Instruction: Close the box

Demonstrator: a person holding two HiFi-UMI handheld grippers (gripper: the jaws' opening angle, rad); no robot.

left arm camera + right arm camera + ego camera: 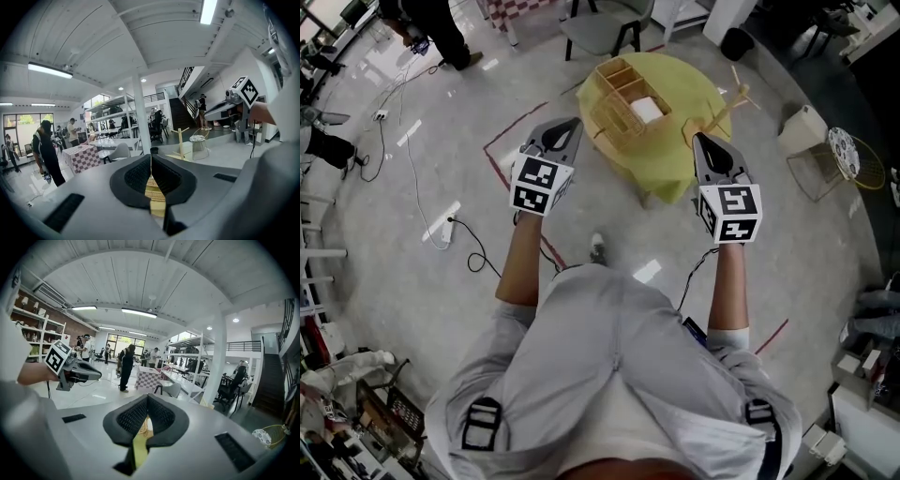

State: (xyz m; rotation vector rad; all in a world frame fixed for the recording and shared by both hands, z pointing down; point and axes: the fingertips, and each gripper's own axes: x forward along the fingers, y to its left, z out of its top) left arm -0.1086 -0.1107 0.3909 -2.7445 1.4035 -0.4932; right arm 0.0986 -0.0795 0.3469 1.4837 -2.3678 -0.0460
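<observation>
The wicker box (623,98) stands open on the round bench (675,169), which is draped in yellow cloth, ahead of the person and apart from both claws. A white item (647,110) shows in one compartment, and a woven panel on the box's near left side is probably the lid, though it is too small to be sure. The left claw (574,124) is held just short of the bench's left edge, its jaws pressed together on nothing; its own view (151,161) shows only a sliver of the box (154,190) through the slot below them. The right claw (699,139) hovers over the bench's right edge, its jaws likewise together and empty in its own view (147,399). This looks like the approach, with the lid not yet touched. To do it well, come closer and lower both claws to box height, then part the jaws of one claw before it reaches the lid's free edge. Pinch that edge lightly and swing it round its hinge line, not straight across. The other claw should probably brace the opposite wall, since a light wicker box may slide on cloth. Check that the white item sits below the rim, and keep the right claw clear of the wooden branch stand (727,103) beside it
</observation>
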